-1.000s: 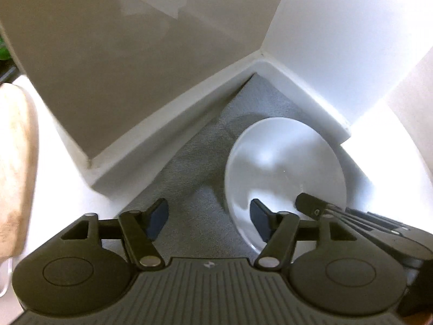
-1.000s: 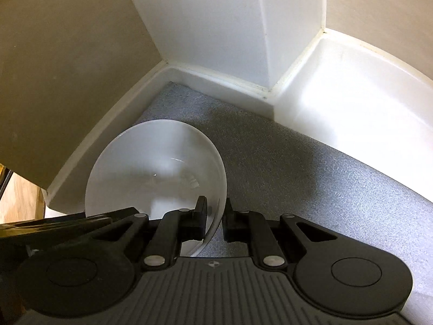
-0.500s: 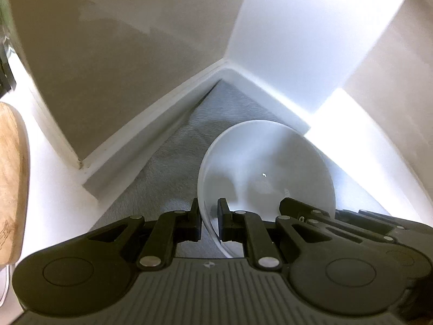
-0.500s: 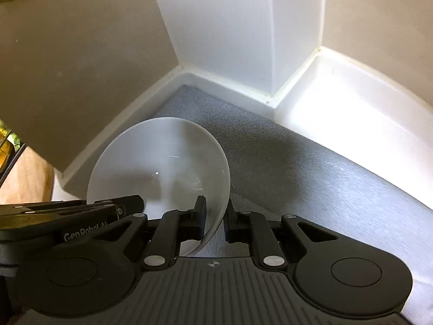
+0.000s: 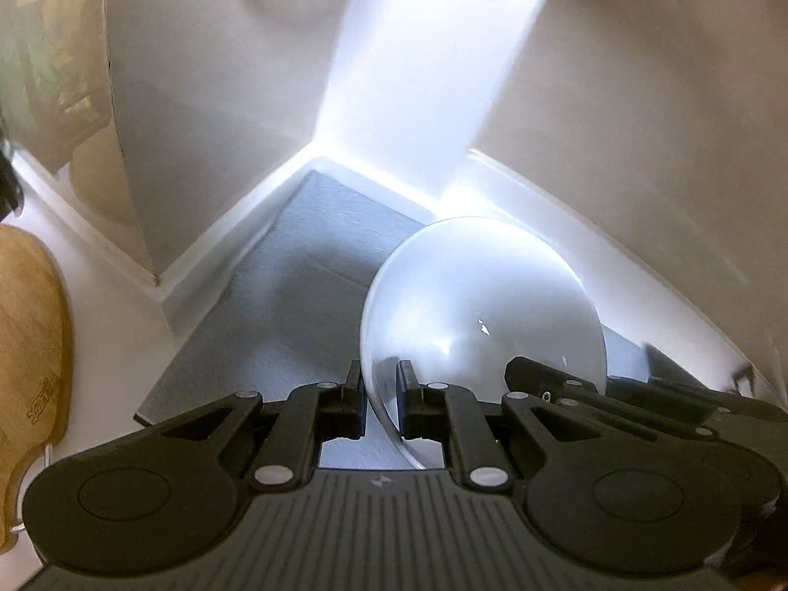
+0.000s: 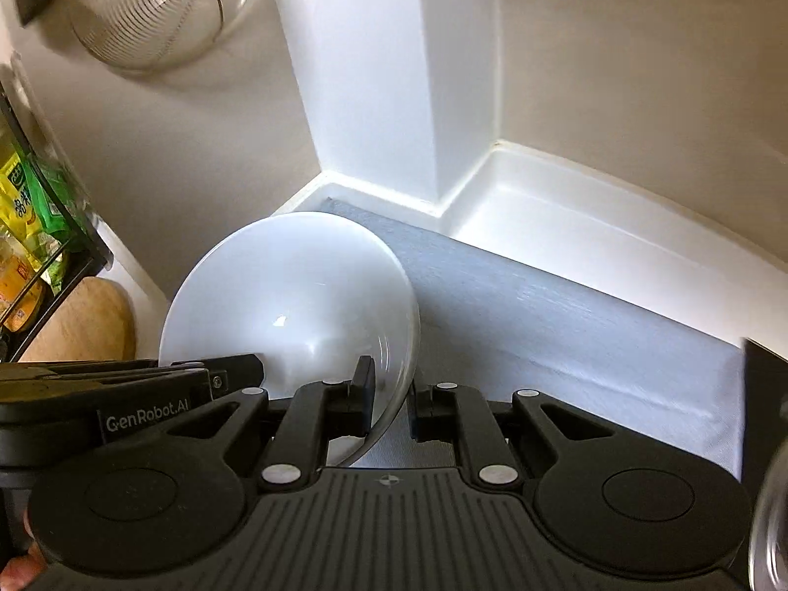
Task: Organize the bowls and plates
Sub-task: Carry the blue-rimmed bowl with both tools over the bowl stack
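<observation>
A white bowl (image 5: 485, 305) is held between both grippers above a grey mat (image 5: 305, 266) in a white counter corner. My left gripper (image 5: 381, 401) is shut on the bowl's left rim. My right gripper (image 6: 391, 396) is shut on the bowl's right rim; the bowl also shows in the right wrist view (image 6: 290, 305). Each gripper appears in the other's view, the right one (image 5: 615, 394) and the left one (image 6: 123, 394). The bowl is lifted and tilted, with its underside hidden.
A wooden cutting board (image 5: 29, 344) lies at the left. A wire mesh bowl (image 6: 147, 5) hangs high on the wall. A black rack with green and yellow packets (image 6: 34, 226) stands at the left. A glass rim (image 6: 768, 517) shows at the right edge.
My left gripper closed on the bowl's rim. Both grippers then raised the bowl and pulled back from the corner, so more wall and the hanging mesh bowl came into view.
</observation>
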The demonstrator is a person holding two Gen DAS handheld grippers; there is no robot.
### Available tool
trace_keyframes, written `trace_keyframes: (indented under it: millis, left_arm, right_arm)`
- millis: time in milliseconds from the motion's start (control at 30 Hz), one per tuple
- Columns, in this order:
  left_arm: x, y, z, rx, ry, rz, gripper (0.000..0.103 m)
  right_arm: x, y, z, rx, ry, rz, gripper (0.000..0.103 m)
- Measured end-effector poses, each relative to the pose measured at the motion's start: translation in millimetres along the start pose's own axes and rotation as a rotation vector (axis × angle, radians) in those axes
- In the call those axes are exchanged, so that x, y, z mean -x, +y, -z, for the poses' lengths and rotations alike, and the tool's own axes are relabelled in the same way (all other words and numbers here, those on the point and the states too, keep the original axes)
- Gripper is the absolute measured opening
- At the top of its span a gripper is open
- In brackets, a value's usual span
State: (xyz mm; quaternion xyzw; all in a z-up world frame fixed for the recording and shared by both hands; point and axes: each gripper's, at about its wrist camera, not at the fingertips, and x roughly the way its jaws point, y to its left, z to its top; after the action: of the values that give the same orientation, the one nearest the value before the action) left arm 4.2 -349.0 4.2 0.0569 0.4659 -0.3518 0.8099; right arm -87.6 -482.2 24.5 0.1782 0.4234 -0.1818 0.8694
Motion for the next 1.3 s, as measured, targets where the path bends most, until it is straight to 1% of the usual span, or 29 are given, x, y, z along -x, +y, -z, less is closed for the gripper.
trace_keyframes:
  millis: [133,333,433,500,633,700,833,967,1167,1300]
  left_arm:
    - [26.5,-19.6,16.8,-0.072,-0.004,0.048,0.013]
    - [59.3,-60.7,49.1,-0.201,0.024,0.141,0.014]
    - [68.7,-84.6,68.5,-0.262,0.061,0.194,0.014]
    - [69.9,-99.5,80.8,-0.299,0.092,0.220,0.014]
    - [59.9,-125.9,105.0,-0.361,0.158,0.244,0.015]
    - [51.9,-134.7,113.2,-0.386,0.189,0.244,0.016]
    - [33.0,-150.0,120.1,-0.391,0.259,0.220,0.016]
    - [22.1,-158.8,124.6,-0.405,0.279,0.193,0.016]
    - [10.4,-162.0,123.7,-0.390,0.307,0.155,0.017]
    - [10.0,-161.5,120.6,-0.373,0.325,0.157,0.017]
  right_arm:
    - [37.7,-3.6,18.9,-0.041,-0.039,0.045,0.014]
    - [95.6,-19.4,59.5,-0.124,-0.082,0.132,0.014]
    - [125.7,-32.5,83.6,-0.172,-0.088,0.190,0.014]
    - [136.4,-42.9,97.2,-0.204,-0.079,0.218,0.014]
    - [152.7,-65.6,121.6,-0.254,-0.050,0.259,0.014]
    - [153.4,-78.2,130.0,-0.277,-0.033,0.262,0.014]
    - [137.9,-94.8,138.6,-0.307,0.007,0.248,0.013]
    - [131.4,-110.0,148.3,-0.324,0.040,0.217,0.013]
    - [120.2,-119.9,150.9,-0.328,0.062,0.166,0.013]
    - [117.3,-124.3,151.2,-0.327,0.066,0.142,0.013]
